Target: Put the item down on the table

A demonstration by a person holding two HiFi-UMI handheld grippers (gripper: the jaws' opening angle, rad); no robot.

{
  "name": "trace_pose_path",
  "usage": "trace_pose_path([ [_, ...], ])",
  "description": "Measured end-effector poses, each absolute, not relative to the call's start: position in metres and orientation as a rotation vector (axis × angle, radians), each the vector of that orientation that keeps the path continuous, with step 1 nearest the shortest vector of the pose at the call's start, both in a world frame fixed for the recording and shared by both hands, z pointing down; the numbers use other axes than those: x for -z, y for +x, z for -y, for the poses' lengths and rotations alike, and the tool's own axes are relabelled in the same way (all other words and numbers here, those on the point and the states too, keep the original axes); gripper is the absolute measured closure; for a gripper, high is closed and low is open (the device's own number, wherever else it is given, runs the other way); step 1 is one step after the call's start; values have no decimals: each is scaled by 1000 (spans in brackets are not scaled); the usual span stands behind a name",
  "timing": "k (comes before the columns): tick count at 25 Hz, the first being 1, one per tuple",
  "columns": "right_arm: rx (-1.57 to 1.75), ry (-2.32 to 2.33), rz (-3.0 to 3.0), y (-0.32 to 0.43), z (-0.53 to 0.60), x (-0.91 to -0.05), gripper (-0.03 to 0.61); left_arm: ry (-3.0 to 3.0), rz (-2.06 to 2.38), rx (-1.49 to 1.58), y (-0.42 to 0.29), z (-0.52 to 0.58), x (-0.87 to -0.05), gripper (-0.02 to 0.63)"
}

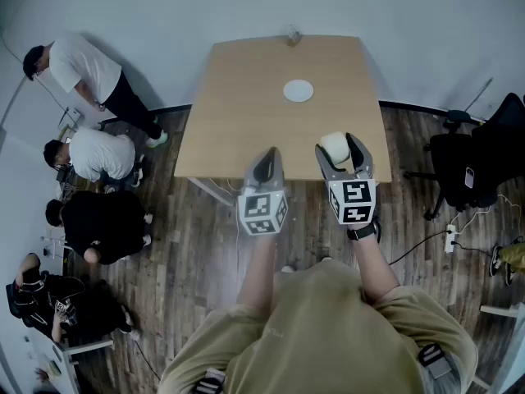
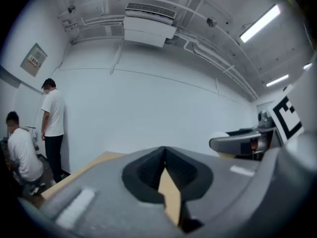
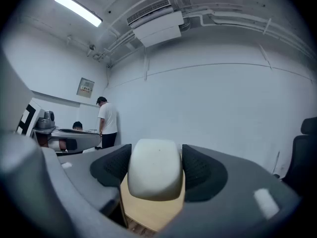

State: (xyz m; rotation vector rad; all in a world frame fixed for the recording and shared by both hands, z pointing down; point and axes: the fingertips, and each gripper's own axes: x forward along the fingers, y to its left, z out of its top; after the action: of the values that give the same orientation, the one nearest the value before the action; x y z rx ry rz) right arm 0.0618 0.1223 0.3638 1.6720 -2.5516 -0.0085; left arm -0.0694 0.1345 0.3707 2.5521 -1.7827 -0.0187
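A rounded white item (image 3: 154,168) sits clamped between the black pads of my right gripper (image 3: 155,170). In the head view that right gripper (image 1: 340,151) holds the white item (image 1: 332,147) just above the near edge of the wooden table (image 1: 246,113). My left gripper (image 1: 267,165) hovers at the table's near edge, jaws pressed together with nothing between them. Through the left gripper view its fingertips (image 2: 164,163) meet, with a sliver of table below them.
A white round plate (image 1: 299,90) lies on the far half of the table, and a small object (image 1: 293,34) stands at its far edge. Several people are at the left wall. Black office chairs (image 1: 472,158) stand to the right. Cables and a power strip (image 1: 450,238) lie on the floor.
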Motion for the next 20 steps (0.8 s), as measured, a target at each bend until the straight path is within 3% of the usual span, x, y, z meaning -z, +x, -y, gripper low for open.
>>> trace_pose_path([
  [12,-107,1697,2637,125,-118,-372,255,2515,1794,-38,-8,-137,-383,611],
  [20,-245,1664,2631,125,-114,-409,255,2457,1804,-130,-10,-138,-412,611],
])
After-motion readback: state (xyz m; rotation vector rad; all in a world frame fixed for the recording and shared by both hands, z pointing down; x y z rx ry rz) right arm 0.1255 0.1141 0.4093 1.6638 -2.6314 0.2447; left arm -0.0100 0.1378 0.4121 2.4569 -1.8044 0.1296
